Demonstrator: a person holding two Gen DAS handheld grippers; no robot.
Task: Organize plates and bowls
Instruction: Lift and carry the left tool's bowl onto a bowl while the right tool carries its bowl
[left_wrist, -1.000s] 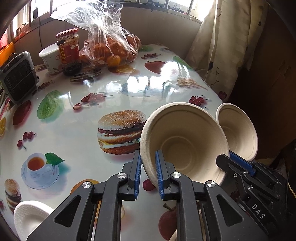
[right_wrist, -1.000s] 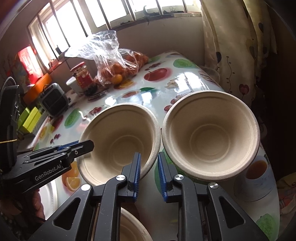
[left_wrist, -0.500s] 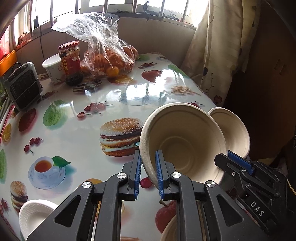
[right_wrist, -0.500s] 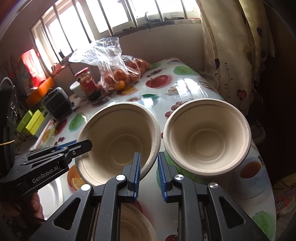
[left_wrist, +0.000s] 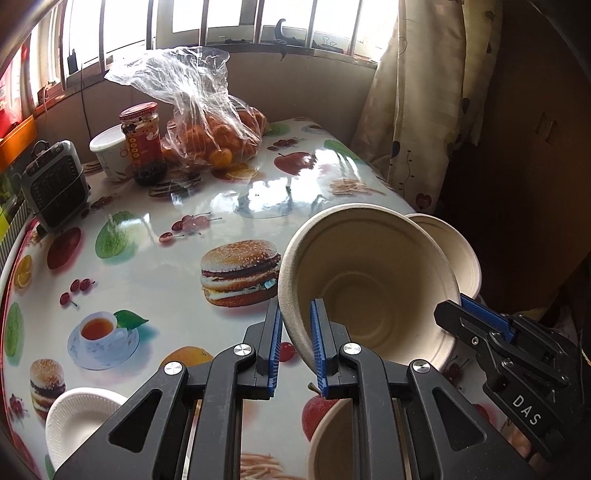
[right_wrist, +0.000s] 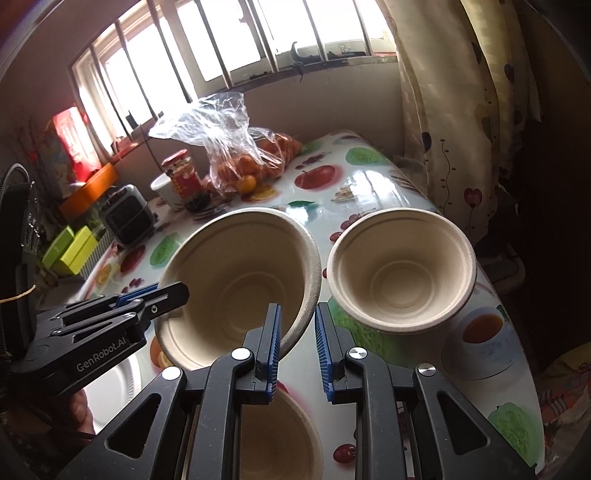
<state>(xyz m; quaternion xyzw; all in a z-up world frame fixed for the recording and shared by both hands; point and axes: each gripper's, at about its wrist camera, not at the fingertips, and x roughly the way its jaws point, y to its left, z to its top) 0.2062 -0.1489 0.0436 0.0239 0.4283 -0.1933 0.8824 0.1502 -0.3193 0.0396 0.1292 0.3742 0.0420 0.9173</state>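
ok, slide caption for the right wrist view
left bowl and right bowl held tilted, side by side, above the printed table

Table layout, two bowls held up over near-right part.

Large bowl is hanging tilted in left gripper, w/ smaller bowl sitting just right of it in right gripper. A third bowl is lying on the table under them. Plate is sitting at near-left edge. Jar, tub, bag of fruit are standing along far edge; small fan is sitting at far-left corner.
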